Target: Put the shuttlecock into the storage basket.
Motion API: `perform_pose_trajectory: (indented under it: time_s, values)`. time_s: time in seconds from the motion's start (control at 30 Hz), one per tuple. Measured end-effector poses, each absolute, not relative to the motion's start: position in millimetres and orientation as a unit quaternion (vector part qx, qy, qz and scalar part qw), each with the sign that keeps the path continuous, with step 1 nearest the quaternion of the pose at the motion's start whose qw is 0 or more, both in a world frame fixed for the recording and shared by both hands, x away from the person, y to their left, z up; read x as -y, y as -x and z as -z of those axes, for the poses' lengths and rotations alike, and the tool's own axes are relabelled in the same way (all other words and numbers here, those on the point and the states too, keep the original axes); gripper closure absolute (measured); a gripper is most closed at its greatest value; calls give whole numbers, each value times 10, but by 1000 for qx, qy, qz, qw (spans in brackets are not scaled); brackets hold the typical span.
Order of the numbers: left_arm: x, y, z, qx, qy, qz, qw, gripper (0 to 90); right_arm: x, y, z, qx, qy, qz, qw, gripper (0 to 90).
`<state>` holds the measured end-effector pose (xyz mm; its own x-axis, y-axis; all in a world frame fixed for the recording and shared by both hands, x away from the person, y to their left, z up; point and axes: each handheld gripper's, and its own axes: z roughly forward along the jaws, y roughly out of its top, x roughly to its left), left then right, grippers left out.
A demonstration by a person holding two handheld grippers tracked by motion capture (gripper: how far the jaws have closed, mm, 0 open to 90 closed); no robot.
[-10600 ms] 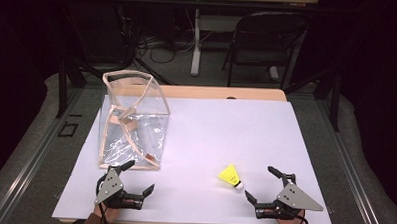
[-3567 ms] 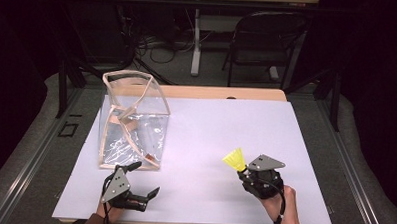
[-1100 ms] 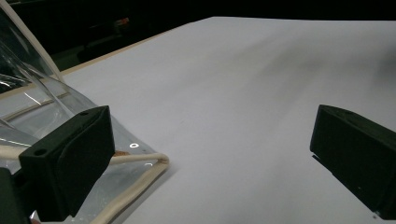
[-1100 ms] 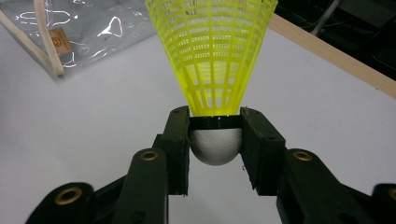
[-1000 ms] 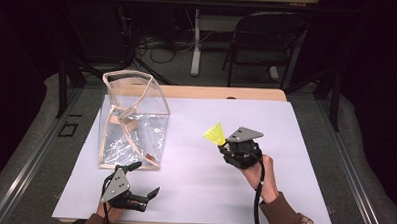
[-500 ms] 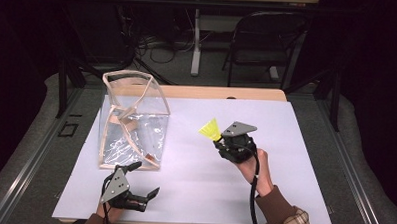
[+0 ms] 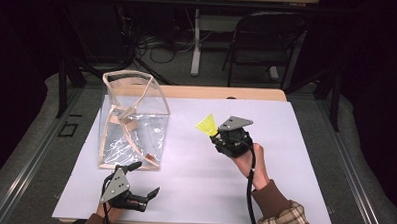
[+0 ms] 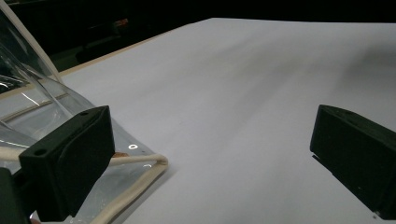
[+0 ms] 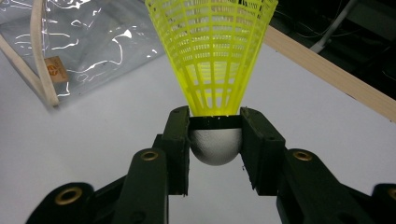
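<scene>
The left gripper (image 7: 142, 191) is kept spread at the near edge, unmoved. The yellow shuttlecock (image 9: 212, 56), pinched at its white cork by the right gripper (image 9: 215, 140), has been carried leftward toward the clear bag (image 7: 131, 120).

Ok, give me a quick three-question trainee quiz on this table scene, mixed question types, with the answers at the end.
1. True or false: the right tool is shut on the yellow shuttlecock at its white cork base.
2. Multiple choice: the left tool is A) open, near the clear bag's corner; B) shut on the bag; C) inside the bag.
3. Short answer: what surface does the clear bag stand on?

Key: 1 true; 2 A; 3 the white table.
</scene>
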<state>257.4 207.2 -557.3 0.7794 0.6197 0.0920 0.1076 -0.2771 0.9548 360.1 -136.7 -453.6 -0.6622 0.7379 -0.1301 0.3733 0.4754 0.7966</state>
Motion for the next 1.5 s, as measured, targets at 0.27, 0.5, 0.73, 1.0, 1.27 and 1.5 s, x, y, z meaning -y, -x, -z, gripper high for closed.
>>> perform_pose_trajectory:
  time_s: [0.27,0.5,0.73,1.0,1.27,1.5]
  values:
    - [-2072,-2570,5570,-238,-765,-232,552,0,1300,-3670,4487,-827,-330,-390,235,649]
    - [-2072,-2570,5570,-238,-765,-232,552,0,1253,-3737,4421,-826,-325,-396,234,649]
    - [-2072,-2571,5571,-238,-765,-232,552,0,1190,-3825,4358,-825,-321,-401,236,650]
    - [-2074,-2570,5571,-238,-765,-231,552,0,1139,-3920,4306,-823,-320,-406,234,650]
    - [-2073,-2570,5570,-238,-765,-231,552,0,1117,-3983,4266,-820,-322,-411,233,650]
    - [-2075,-2568,5568,-237,-765,-231,552,0,1082,-4031,4233,-819,-322,-414,233,650]
